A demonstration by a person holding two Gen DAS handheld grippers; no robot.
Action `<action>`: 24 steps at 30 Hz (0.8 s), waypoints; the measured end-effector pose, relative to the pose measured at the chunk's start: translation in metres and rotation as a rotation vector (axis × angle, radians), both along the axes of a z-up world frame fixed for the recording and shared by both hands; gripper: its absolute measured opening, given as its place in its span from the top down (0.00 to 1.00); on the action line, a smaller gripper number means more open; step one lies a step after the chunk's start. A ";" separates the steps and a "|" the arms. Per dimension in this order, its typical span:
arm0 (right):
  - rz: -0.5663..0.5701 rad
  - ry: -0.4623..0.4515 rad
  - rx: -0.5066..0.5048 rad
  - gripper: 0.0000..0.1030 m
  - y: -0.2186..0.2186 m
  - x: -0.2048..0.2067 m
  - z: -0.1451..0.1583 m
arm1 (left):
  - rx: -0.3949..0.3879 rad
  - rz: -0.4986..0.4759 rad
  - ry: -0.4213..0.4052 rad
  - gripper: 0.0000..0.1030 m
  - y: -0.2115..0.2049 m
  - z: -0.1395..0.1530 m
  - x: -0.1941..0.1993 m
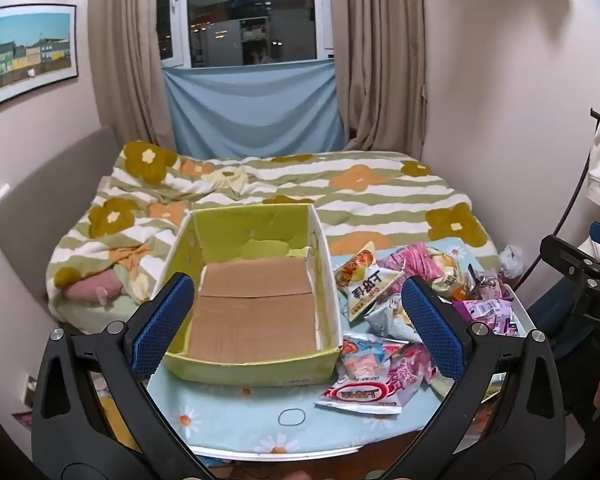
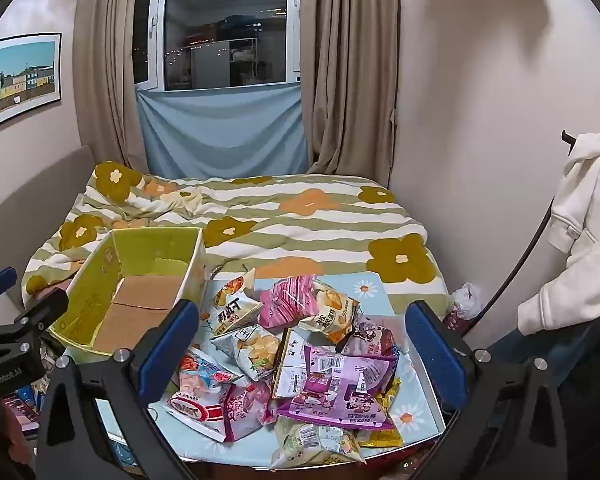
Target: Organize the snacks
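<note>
Progress: I judge nothing is sorted yet; the box [image 1: 256, 312] holds no snacks, only its bare cardboard floor shows.
Left to do: every packet in the snack pile [image 2: 300, 360] has yet to go into the box, as I read the task.
Box count: one, open-topped, yellow-green, on the table [image 1: 236, 420] at the foot of the bed [image 1: 340, 188].
Snack count: roughly a dozen packets; they overlap, so I cannot give an exact number.
Snack place: heaped on the table at 3 o'clock from the box, the nearest packets touching its side wall.
Packets I can tell apart: a purple one [image 2: 340, 388] on top, a pink one [image 2: 288, 304] at 12 o'clock of the heap, a red-and-white one [image 2: 196, 408] at 8 o'clock.
My left fingers [image 1: 296, 320]: spread as wide as they go, holding nothing, the box framed between them.
My right fingers [image 2: 300, 356]: likewise spread wide and holding nothing, above the heap.
Gripper count: two, neither touching anything.
</note>
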State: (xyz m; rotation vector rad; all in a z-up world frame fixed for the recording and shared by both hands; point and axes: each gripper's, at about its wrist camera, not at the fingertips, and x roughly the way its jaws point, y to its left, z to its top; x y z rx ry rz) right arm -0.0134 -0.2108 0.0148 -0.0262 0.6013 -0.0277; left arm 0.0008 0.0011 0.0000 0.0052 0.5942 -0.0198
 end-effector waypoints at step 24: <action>-0.002 0.010 0.017 0.00 -0.002 -0.004 -0.002 | 0.034 0.007 -0.027 0.00 -0.005 0.001 -0.007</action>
